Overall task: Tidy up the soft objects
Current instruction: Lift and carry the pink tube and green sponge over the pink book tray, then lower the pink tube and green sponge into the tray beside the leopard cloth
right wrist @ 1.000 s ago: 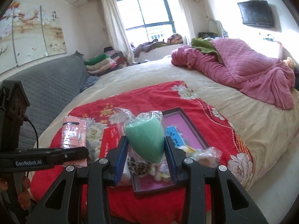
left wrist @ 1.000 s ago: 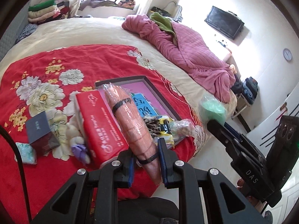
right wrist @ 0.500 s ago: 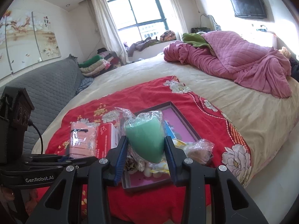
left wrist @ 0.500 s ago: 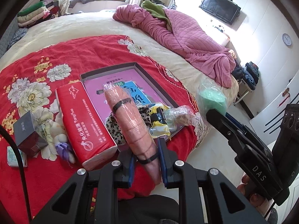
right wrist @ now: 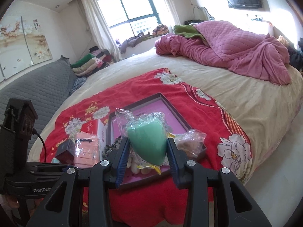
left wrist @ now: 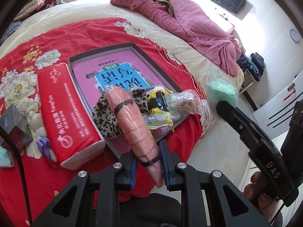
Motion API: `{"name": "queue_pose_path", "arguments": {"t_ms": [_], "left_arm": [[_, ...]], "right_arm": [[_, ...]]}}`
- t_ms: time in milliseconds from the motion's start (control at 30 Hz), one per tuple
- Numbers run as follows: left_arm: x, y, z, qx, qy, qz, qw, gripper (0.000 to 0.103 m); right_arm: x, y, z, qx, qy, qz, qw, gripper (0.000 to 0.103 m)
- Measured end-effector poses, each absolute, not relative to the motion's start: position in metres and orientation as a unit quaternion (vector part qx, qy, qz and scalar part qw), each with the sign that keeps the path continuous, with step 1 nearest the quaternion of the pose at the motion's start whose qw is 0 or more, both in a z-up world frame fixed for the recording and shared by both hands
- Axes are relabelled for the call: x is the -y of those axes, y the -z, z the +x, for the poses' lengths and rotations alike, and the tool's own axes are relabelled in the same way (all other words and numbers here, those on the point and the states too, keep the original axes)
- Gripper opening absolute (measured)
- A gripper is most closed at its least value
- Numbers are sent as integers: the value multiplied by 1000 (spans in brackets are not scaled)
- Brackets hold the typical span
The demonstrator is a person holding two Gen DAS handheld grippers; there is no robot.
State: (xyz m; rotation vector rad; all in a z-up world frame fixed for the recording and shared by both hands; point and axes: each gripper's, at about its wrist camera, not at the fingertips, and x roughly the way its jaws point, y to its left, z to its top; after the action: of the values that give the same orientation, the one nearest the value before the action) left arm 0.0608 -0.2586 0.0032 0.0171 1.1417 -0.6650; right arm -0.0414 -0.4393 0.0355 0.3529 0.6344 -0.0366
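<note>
My left gripper (left wrist: 148,165) is shut on a pink folded cloth in clear wrap with black bands (left wrist: 132,121), held above the near corner of a dark tray (left wrist: 151,56); the same cloth (right wrist: 86,149) shows in the right wrist view. My right gripper (right wrist: 147,158) is shut on a green soft piece in a clear bag (right wrist: 146,141), also seen as the green bag (left wrist: 221,90) at the right of the left wrist view. In the tray (right wrist: 176,109) lie a leopard-print cloth (left wrist: 106,117), a yellow packet (left wrist: 159,109) and a clear bag with a brown thing (left wrist: 181,100).
A red tissue pack (left wrist: 64,113) lies left of the tray on the red flowered blanket (left wrist: 56,37). A small dark box (left wrist: 13,124) sits further left. A pink quilt (right wrist: 236,51) is heaped on the far side of the bed. Bare floor (left wrist: 217,151) lies right of the bed.
Both grippers have sunk and come closer to the tray with their loads. The tray and its things now look larger and sit under the pink cloth.
</note>
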Motion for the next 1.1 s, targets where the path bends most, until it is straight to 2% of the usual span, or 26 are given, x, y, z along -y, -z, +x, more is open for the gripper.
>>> {"name": "queue_pose_path", "arguments": {"t_ms": [567, 1100], "left_arm": [[284, 45, 90, -571, 298, 22, 765, 22], [298, 52, 114, -570, 299, 24, 765, 17]], "right_arm": [[449, -8, -27, -334, 26, 178, 925, 40], [443, 5, 2, -349, 13, 173, 921, 40]]}}
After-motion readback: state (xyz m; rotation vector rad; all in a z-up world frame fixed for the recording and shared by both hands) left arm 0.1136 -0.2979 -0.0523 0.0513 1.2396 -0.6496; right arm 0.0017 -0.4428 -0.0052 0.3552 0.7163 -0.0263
